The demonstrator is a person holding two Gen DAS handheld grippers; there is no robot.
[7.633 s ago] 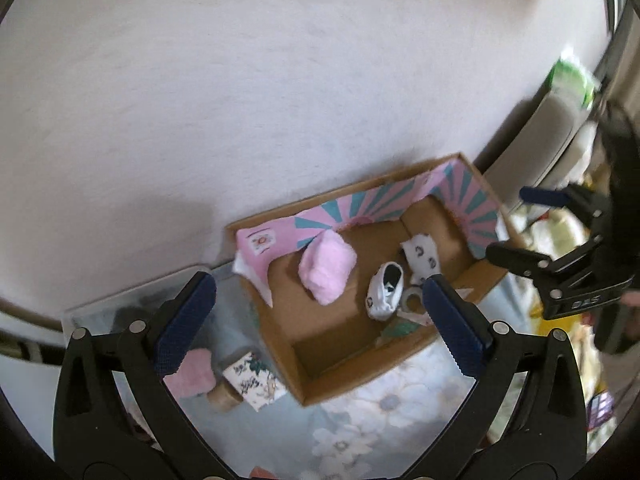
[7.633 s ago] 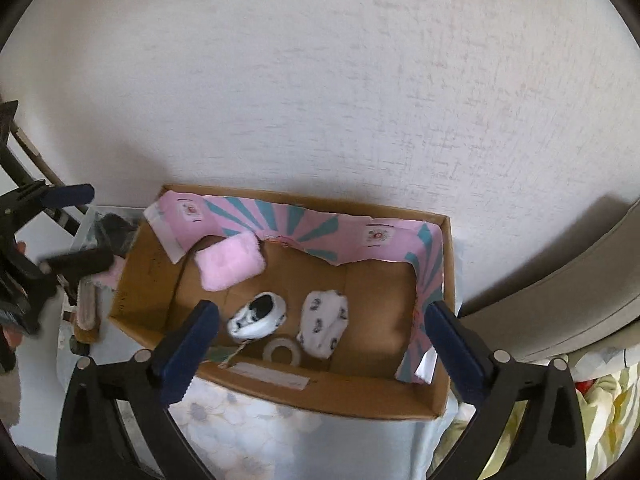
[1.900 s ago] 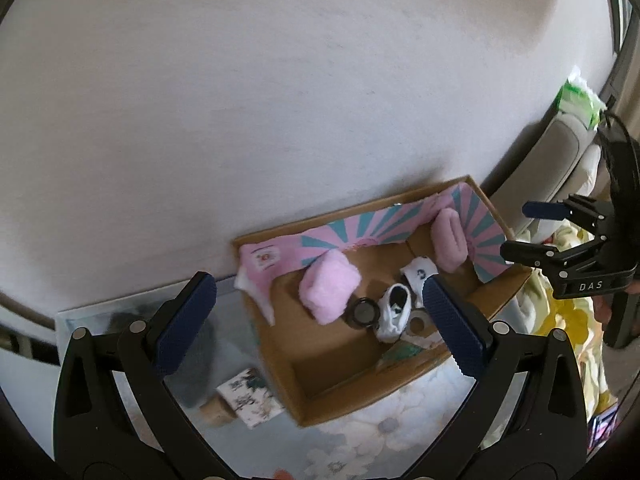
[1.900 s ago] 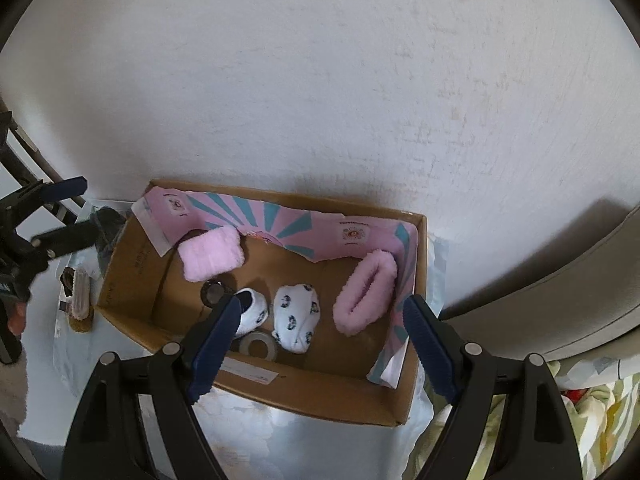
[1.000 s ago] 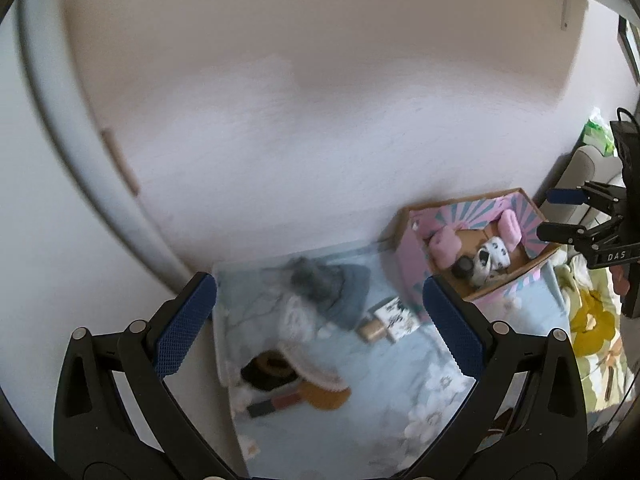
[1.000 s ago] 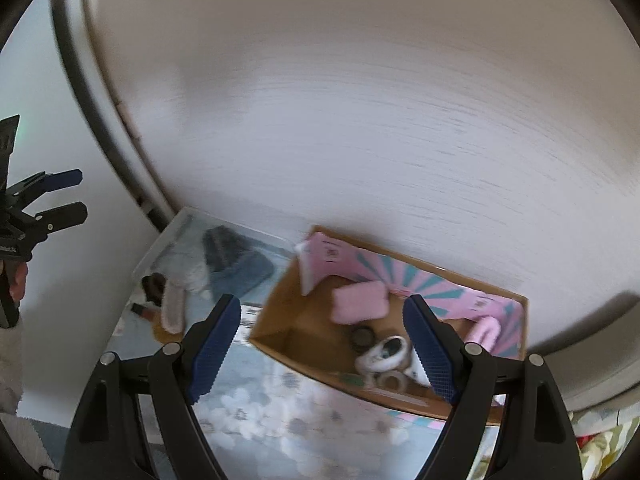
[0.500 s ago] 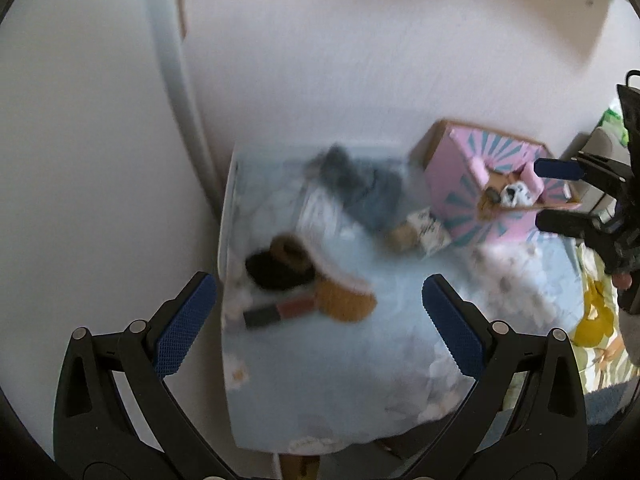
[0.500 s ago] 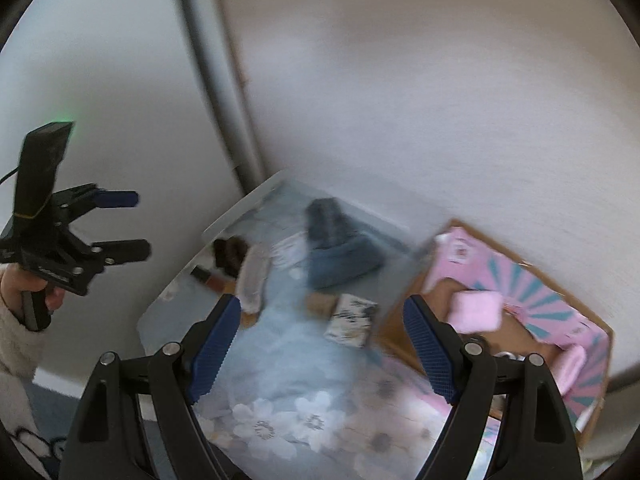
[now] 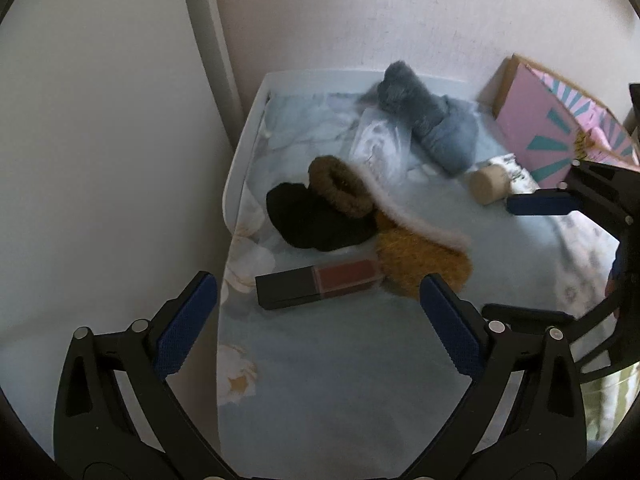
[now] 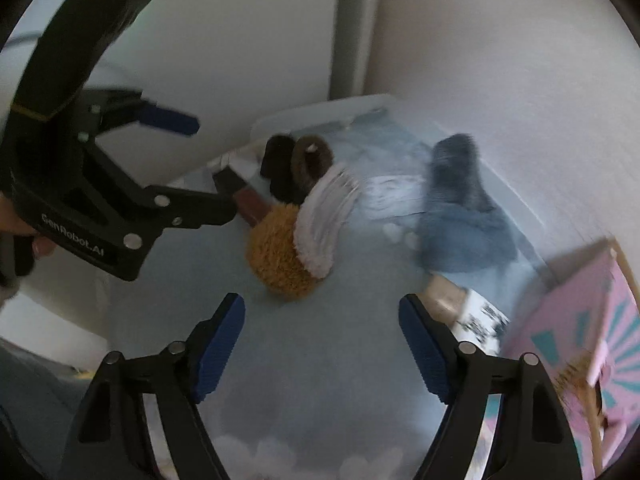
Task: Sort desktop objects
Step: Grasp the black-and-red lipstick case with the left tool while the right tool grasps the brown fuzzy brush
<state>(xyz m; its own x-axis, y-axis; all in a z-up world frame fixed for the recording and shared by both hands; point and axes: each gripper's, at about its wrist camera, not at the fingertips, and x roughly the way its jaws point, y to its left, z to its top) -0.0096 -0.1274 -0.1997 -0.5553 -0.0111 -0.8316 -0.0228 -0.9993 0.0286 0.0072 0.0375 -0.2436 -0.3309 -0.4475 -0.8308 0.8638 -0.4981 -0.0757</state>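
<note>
Both hand-held grippers, left (image 9: 320, 324) and right (image 10: 322, 344), hang spread and empty; box (image 9: 560, 136) at right holds some items; slippers (image 9: 420, 264), lipstick (image 9: 320, 284) remain on tabletop (image 9: 340, 360).

Left gripper (image 9: 318, 322): jaws spread wide, nothing between the blue pads (image 9: 185, 323), tilted downward. Right gripper (image 10: 322, 346): jaws likewise wide apart, empty, angled down, just right of the left one. Fingers of the left hand (image 10: 24, 240) wrapped round the handle.
</note>
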